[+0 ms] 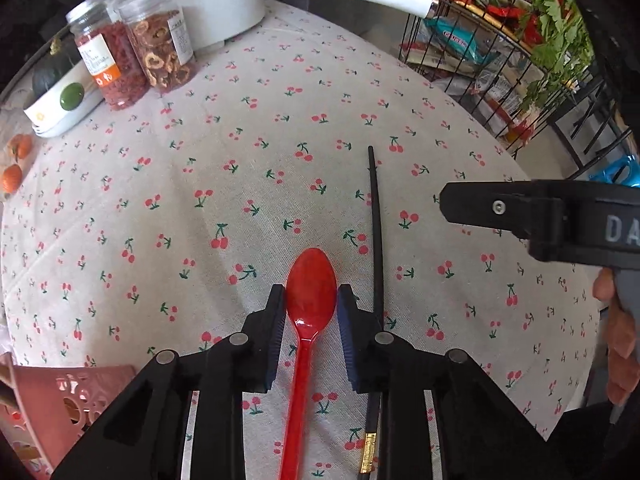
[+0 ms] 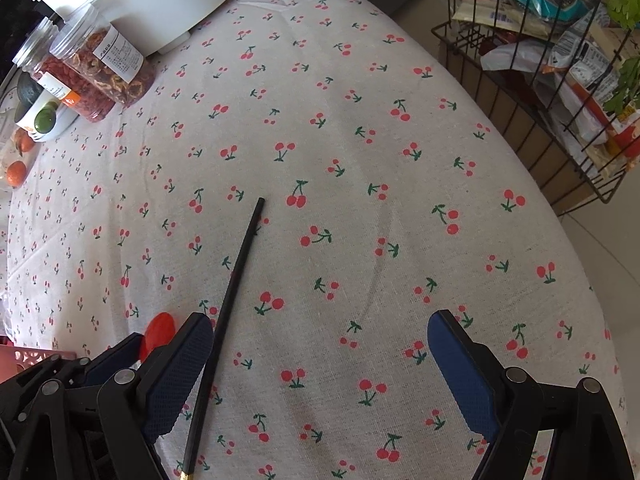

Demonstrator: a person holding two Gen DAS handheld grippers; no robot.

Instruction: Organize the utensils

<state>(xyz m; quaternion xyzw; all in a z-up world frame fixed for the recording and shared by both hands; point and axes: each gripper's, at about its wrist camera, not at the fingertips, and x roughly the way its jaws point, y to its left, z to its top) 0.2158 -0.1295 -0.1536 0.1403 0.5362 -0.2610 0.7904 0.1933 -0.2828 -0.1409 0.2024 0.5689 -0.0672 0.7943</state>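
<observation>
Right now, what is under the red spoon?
Only the cherry tablecloth shows around the red spoon, which lies between the left hand-held gripper pads. The cloth directly beneath it is covered, so anything there cannot be seen.
</observation>
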